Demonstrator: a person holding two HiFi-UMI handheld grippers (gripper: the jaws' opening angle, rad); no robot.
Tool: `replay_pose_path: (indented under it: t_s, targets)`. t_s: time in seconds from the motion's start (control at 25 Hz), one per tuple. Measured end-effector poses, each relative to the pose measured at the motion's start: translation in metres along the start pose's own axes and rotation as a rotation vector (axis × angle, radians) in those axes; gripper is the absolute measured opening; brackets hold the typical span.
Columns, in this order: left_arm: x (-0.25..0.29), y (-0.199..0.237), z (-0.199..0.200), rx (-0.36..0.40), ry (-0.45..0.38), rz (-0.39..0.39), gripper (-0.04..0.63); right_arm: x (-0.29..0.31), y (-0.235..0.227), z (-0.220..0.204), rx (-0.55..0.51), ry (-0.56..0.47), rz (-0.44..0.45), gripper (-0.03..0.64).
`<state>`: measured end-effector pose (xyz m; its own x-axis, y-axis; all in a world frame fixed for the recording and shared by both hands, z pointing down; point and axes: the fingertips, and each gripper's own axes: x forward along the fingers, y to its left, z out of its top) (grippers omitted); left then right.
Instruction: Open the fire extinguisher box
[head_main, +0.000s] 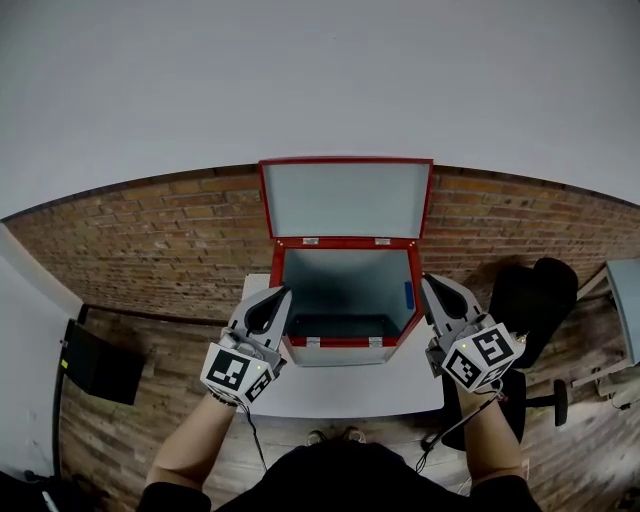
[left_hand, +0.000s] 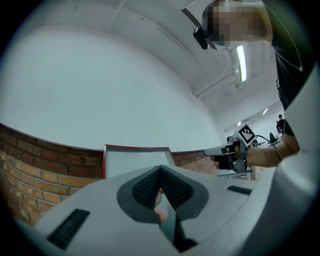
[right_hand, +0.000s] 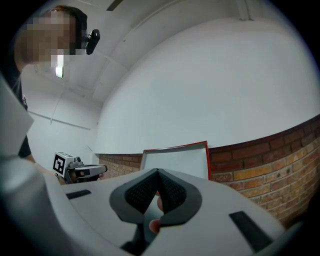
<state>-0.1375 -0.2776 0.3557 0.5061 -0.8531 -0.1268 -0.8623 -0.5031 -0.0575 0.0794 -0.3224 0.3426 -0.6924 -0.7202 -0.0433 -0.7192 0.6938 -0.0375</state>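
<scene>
Two grippers, both closed. Left gripper (head_main: 284, 291) was held just beside the left wall of the fire extinguisher box (head_main: 335, 343), tips up near the back corner of that wall. Contact or a small gap, couldn't tell from the head view. Right gripper (head_main: 425, 281) mirrored it at the box's right wall, same uncertainty. Left gripper view: ribbed black pads (left_hand: 145, 188) pressed together at the tip, nothing pinched. Right gripper view: same, pads (right_hand: 171, 193) met at the tip, nothing between them. A small pinkish patch showed in the slot behind each pad pair; couldn't identify it.

Box was red and stood on a white table (head_main: 400, 385), toward its back edge, close to the wall. Lid (head_main: 345, 198) was already up, standing roughly upright on the rear hinges, grey inner face toward the person. Box interior was grey-teal, with a small blue tag (head_main: 408, 294) on the right inner wall. Two silver catches (head_main: 313, 342) sat on the front rim.

Wall behind: brick band (head_main: 150, 240) low, plain white above. Black chair (head_main: 530, 300) stood right of the table, and a flat black item (head_main: 100, 365) lay on the wood floor to the left. Each gripper view caught the other gripper across the raised lid. In the left gripper view the right one's marker cube (left_hand: 246, 134) faced the camera.
</scene>
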Motion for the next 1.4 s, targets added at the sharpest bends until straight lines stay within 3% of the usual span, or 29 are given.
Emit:
replay_pose_path:
  t_s: [0.36,0.8,1.08,1.4]
  targets:
    - [-0.038,-0.030,-0.046,-0.114,0.068,-0.007,0.048,-0.030,0.031,-0.048,0.015,0.059,-0.019,0.018]
    - [-0.071,-0.076,-0.095,-0.207,0.122,-0.048,0.048,-0.058,0.090,-0.119,0.032,0.109,0.032,0.018]
    - [-0.082,-0.100,-0.123,-0.203,0.205,-0.070,0.048,-0.066,0.097,-0.152,0.052,0.157,0.002,0.018]
    - [-0.083,-0.111,-0.127,-0.209,0.212,-0.070,0.048,-0.070,0.101,-0.157,0.064,0.150,-0.009,0.018]
